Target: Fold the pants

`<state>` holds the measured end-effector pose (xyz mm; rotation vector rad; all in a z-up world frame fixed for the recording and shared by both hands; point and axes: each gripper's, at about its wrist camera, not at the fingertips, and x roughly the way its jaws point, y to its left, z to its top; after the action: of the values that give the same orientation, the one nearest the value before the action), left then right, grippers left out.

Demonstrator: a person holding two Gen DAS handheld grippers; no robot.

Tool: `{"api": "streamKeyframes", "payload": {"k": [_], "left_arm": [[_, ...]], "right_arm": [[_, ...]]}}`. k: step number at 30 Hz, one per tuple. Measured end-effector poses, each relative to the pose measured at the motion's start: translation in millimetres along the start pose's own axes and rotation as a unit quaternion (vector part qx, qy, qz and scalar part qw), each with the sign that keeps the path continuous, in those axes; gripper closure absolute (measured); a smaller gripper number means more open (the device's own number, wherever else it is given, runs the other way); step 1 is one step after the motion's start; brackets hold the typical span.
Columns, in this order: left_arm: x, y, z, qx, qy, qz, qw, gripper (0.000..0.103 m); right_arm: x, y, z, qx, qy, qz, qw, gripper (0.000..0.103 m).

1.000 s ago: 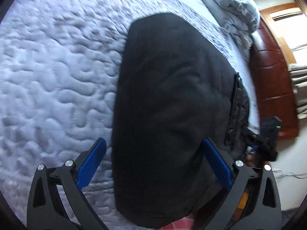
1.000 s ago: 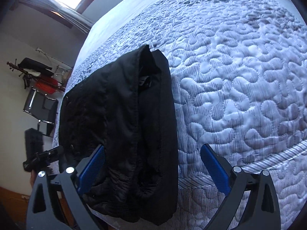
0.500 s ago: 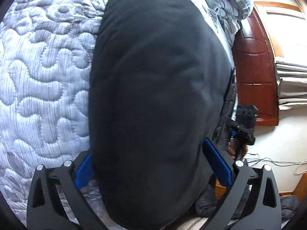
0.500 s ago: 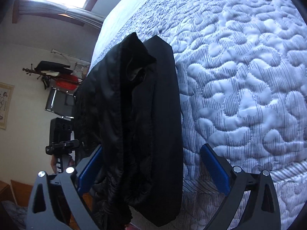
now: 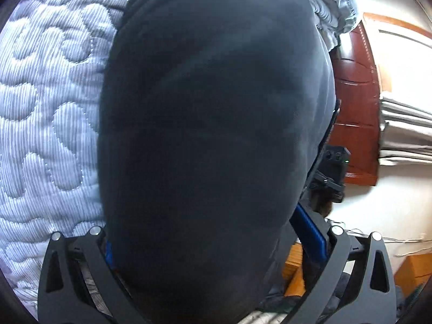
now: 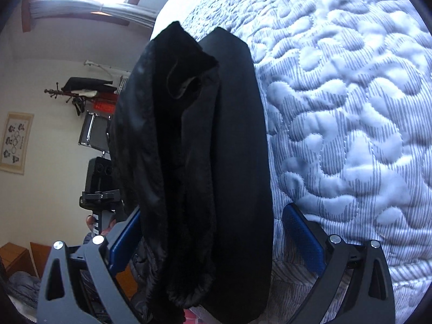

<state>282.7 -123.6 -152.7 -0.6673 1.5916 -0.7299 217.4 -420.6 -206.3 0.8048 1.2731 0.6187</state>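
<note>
My left claw point(image 5: 216, 240) stands wide apart, and the black pants point(image 5: 210, 124) fill the space between its blue pads point(image 5: 310, 232); the cloth bulges over the left pad so that only a sliver of it shows, and I cannot tell whether either pad is touching the fabric. The folded pants lie on the quilted bed point(image 5: 46, 124), near its edge, and from this side they look like one smooth dark mound. Beyond them I see a rumpled grey blanket point(image 5: 334, 5) and a reddish wooden headboard point(image 5: 356, 102).

My right claw point(image 6: 216, 237) is also spread open. The pants point(image 6: 216, 162) sit between its fingers, showing layered edges with a fuzzy dark lining, closer to the left pad point(image 6: 124, 240); the right pad point(image 6: 302, 235) stands apart from the cloth, over the bedspread point(image 6: 351, 108). Past the pants, I can see my other gripper's body point(image 6: 101, 186), held in my hand point(image 6: 93, 222), and a framed picture point(image 6: 16, 143) on the wall.
</note>
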Motion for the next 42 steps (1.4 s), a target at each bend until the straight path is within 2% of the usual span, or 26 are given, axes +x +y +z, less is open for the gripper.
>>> {"api": "streamKeyframes", "payload": {"k": [4,5,6,8,10,13,15,17,20,23,26,31,33,38,40,42], "left_arm": [[1.1,-8.9,-7.0,0.006,-0.013,-0.026,0.9996,0.004],[3.3,-10.7,-10.1,0.004,-0.019,-0.012,0.9997,0.009],[4.3,-11.5,-12.1,0.004,-0.025,0.0,0.9997,0.012],[2.9,-11.7,-15.3,-0.003,-0.043,-0.002,0.9991,0.017],[2.1,-13.6,-19.2,-0.005,-0.057,-0.002,0.9984,0.023],[2.6,-22.7,-21.6,0.005,-0.069,0.0,0.9976,0.038],[-3.3,-24.3,-20.6,0.003,-0.074,-0.012,0.9972,0.051],[-7.4,-26.2,-16.8,-0.001,-0.082,-0.026,0.9963,0.058],[-19.0,-35.1,-8.0,0.004,-0.101,-0.041,0.994,0.062],[-26.7,-50.8,5.8,0.007,-0.125,-0.063,0.9901,0.063],[-34.9,-67.4,24.8,0.021,-0.15,-0.06,0.9867,0.063],[-57.0,-71.3,59.9,0.036,-0.179,-0.051,0.9818,0.062],[-61.2,-69.6,76.3,0.038,-0.188,-0.042,0.9805,0.061],[-59.3,-47.3,116.3,0.022,-0.188,-0.015,0.9818,0.06],[-53.5,-35.1,127.0,0.005,-0.184,-0.001,0.983,0.056],[-48.2,-29.0,129.5,0.003,-0.185,-0.005,0.9828,0.049]], "right_arm": [[9.6,19.0,0.0,-0.037,-0.001,-0.017,0.999,0.008],[8.5,21.6,-0.4,-0.041,-0.005,-0.02,0.999,0.01],[7.4,23.0,-0.5,-0.043,-0.008,-0.014,0.999,0.017],[2.9,22.6,-1.1,-0.036,-0.02,-0.01,0.999,0.024],[-1.0,26.5,-3.4,-0.045,-0.033,-0.012,0.998,0.036],[-7.0,37.8,-4.9,-0.061,-0.05,-0.013,0.997,0.051],[-9.0,49.2,-3.5,-0.074,-0.06,-0.024,0.995,0.055],[-12.3,61.8,-1.0,-0.088,-0.07,-0.031,0.993,0.059],[-22.1,81.3,7.8,-0.105,-0.087,-0.024,0.99,0.062],[-29.5,97.8,24.0,-0.121,-0.102,-0.026,0.987,0.062],[-30.1,114.3,46.7,-0.135,-0.113,-0.029,0.984,0.062],[-21.5,135.9,98.6,-0.145,-0.118,-0.032,0.982,0.062],[-19.4,129.3,114.8,-0.142,-0.115,-0.031,0.983,0.062],[15.9,104.2,153.6,-0.114,-0.088,-0.037,0.989,0.061],[30.5,90.1,163.7,-0.094,-0.08,-0.047,0.991,0.057],[36.5,78.5,167.1,-0.08,-0.076,-0.048,0.993,0.051]]}}
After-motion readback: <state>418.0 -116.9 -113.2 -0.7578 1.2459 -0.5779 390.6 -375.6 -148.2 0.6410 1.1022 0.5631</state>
